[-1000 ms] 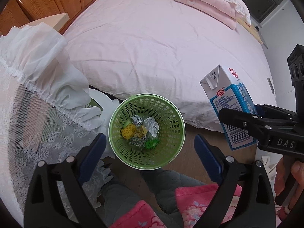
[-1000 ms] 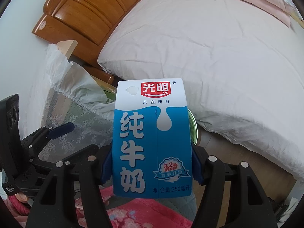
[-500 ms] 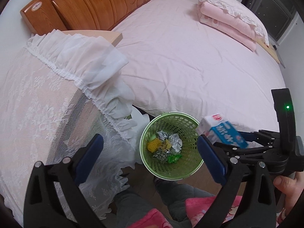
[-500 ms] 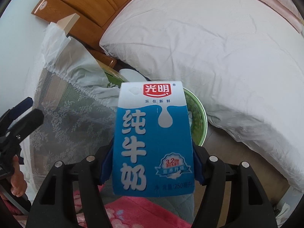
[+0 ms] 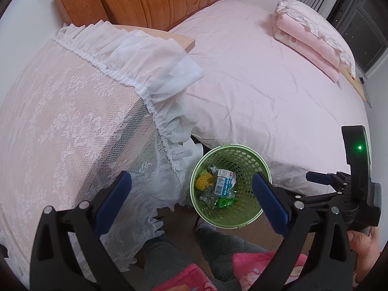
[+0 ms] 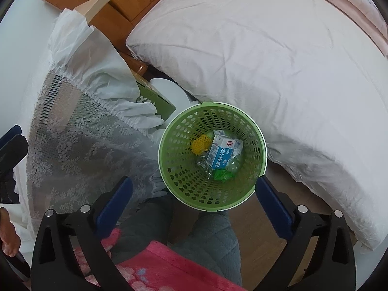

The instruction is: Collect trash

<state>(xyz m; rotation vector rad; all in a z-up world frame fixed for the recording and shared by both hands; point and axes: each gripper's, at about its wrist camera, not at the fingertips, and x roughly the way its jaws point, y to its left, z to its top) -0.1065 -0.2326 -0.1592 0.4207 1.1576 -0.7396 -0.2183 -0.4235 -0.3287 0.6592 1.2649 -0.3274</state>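
Change: milk carton (image 6: 221, 154) released as right gripper (image 6: 192, 202) jaws were just opening, now spread, empty | carton lies in green basket (image 6: 184, 177), at 12 o'clock, long axis 11–5 | left gripper (image 5: 191, 202) spread, empty.

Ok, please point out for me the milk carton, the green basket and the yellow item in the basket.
milk carton (image 6: 219, 154): right wrist view, on its blue front face.
green basket (image 6: 184, 181): right wrist view, on its perforated inner wall.
yellow item (image 6: 200, 143): right wrist view, on its netted top.

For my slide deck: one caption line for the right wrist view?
Open right gripper above round green plastic basket holding blue-and-white milk carton.
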